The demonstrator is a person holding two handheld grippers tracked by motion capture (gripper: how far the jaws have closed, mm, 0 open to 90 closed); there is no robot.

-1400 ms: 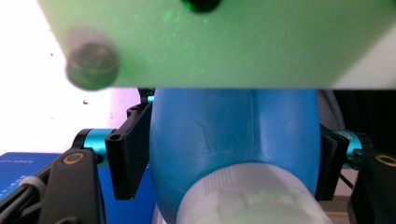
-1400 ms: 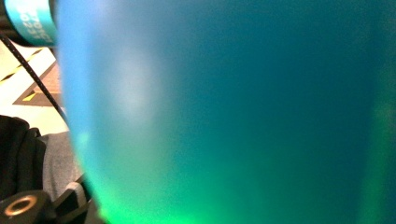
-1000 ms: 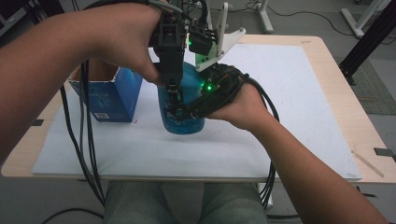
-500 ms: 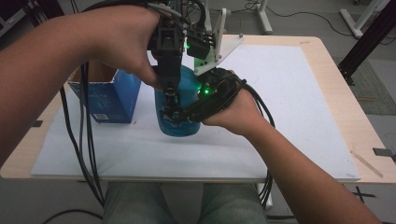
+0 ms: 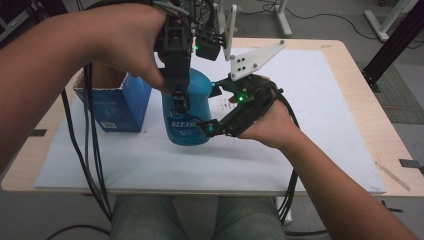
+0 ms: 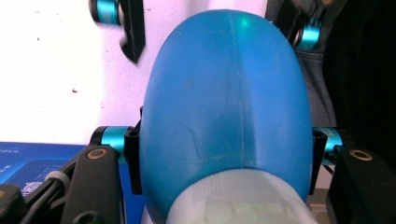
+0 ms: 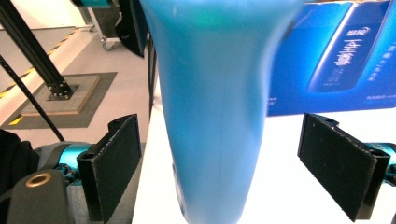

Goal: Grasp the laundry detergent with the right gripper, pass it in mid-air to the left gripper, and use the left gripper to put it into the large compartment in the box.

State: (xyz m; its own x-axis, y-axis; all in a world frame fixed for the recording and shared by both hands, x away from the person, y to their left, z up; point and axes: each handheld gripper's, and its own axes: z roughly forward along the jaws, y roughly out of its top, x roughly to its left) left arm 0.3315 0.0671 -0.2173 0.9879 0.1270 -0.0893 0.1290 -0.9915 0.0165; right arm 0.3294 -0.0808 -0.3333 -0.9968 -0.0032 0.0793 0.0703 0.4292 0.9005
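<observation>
L gripper point(image 5: 176, 102) clamped on blue bottle point(image 5: 187, 110) from above, R gripper point(image 7: 233, 172) jaws just opened w/ bottle between, untouched; white mat point(image 5: 310, 100), wood table point(image 5: 372, 107).

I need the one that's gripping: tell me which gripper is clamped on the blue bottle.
The left gripper, coming down from above: its pads press both sides of the blue bottle. The right gripper's jaws have just been opening and stand apart from it.

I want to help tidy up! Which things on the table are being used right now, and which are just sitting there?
Being used:
- blue bottle, upright on the white mat
- left gripper, shut on the bottle from above
- right gripper, fingers just opened, apart from the bottle between them

Just sitting there:
- blue box beside the bottle
- white mat
- table
</observation>
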